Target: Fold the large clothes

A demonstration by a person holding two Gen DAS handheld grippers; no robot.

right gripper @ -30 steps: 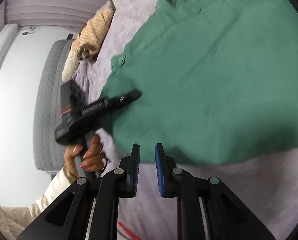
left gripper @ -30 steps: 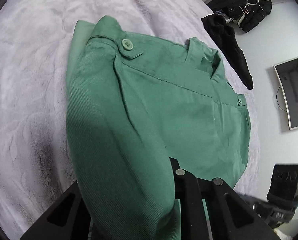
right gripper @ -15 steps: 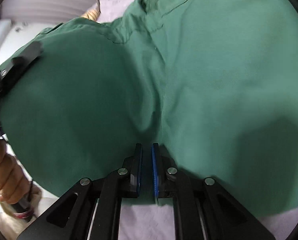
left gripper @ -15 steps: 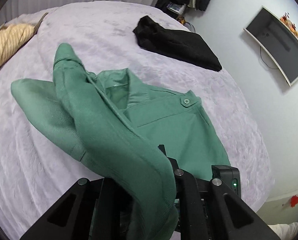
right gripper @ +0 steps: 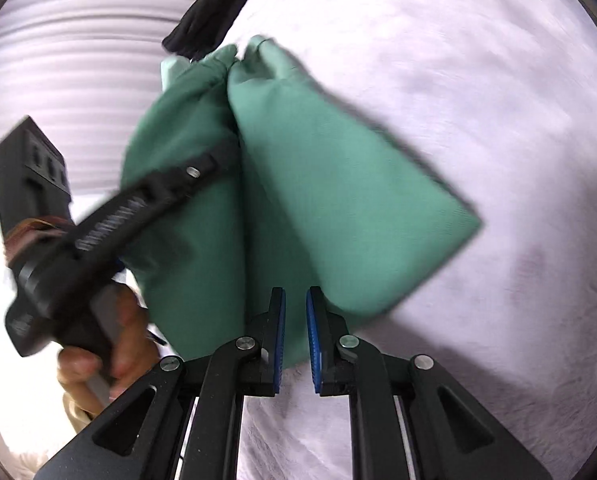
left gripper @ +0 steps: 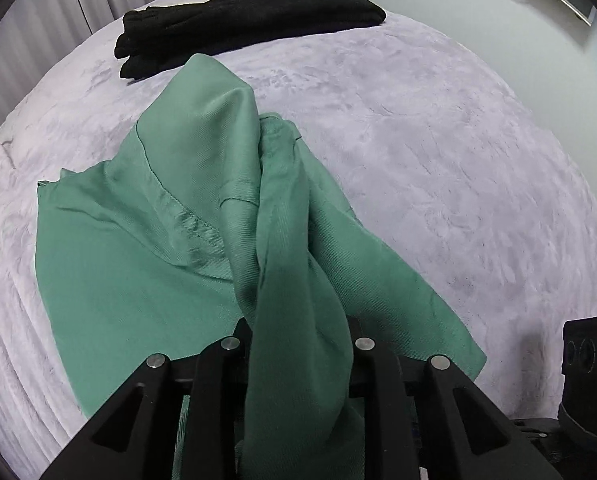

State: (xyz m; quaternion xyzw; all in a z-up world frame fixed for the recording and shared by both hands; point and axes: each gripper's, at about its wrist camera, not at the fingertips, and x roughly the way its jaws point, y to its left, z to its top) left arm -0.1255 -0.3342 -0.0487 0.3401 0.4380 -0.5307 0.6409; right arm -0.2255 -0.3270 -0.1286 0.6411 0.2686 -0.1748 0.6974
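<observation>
Left gripper (left gripper: 298,344) fingers were clamped on a bunched fold of the green twill cotton garment (left gripper: 146,264), lifted off the lavender plush bed cover (left gripper: 458,152). Right gripper (right gripper: 295,336) fingers had a narrow gap with nothing between them, just at the garment's lower edge. Folded black clothing (left gripper: 242,12) lay near the far bed edge; bare cover on the right side.

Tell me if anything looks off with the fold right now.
The green garment is bunched, not flat: a twisted ridge runs up from the left gripper, which pinches it. The right gripper is open, holding nothing.
</observation>
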